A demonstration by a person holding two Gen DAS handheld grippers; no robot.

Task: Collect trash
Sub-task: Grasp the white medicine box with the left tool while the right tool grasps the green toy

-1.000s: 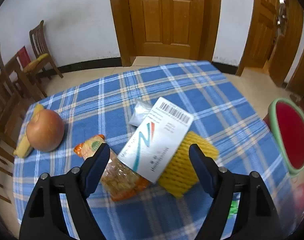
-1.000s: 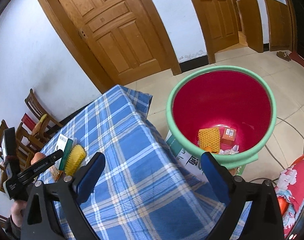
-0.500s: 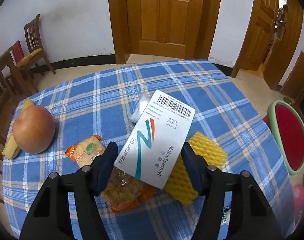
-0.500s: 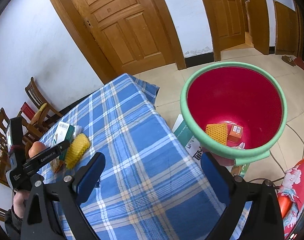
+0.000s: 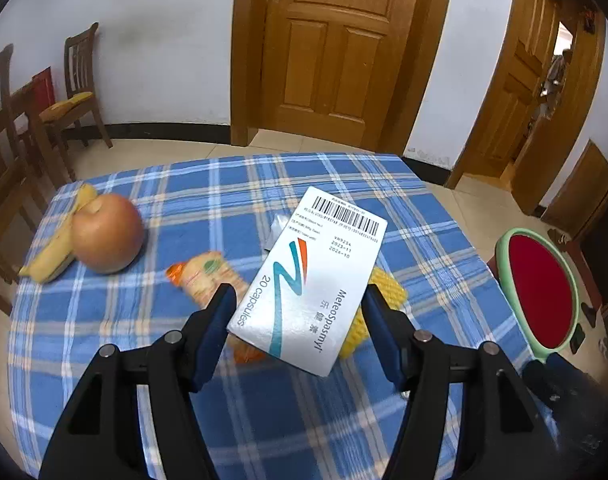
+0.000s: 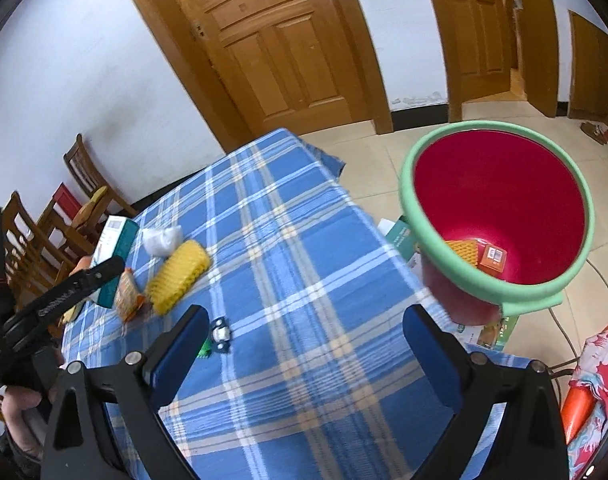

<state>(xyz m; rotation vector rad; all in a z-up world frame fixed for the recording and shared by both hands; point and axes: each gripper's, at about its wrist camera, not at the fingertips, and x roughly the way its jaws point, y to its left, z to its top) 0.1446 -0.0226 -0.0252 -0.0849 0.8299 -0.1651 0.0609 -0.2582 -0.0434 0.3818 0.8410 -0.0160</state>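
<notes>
My left gripper (image 5: 299, 296) is shut on a white medicine box (image 5: 312, 276) with a barcode and a teal-and-orange mark, and holds it tilted above the blue plaid table (image 5: 240, 408). Under the box lie a yellow foam net (image 5: 388, 292), an orange snack wrapper (image 5: 202, 276) and a crumpled clear wrapper (image 5: 278, 228). The right wrist view shows the same box (image 6: 118, 236), net (image 6: 180, 276) and wrapper (image 6: 128, 292) at the table's left. My right gripper (image 6: 306, 316) hangs open and empty over the table. The red bucket (image 6: 408, 208) with a green rim stands on the floor to its right.
An apple (image 5: 106, 232) and a banana (image 5: 52, 256) lie at the table's far left. A small toy-like trinket (image 6: 220, 334) sits near my right gripper's left finger. The bucket holds a foam net and a small orange box (image 6: 492, 258). Wooden chairs (image 5: 76, 96) stand by the wall.
The left jaws closed on the medicine box and lifted it off the pile. The right gripper swung toward the table, so the bucket slid to the right of its view.
</notes>
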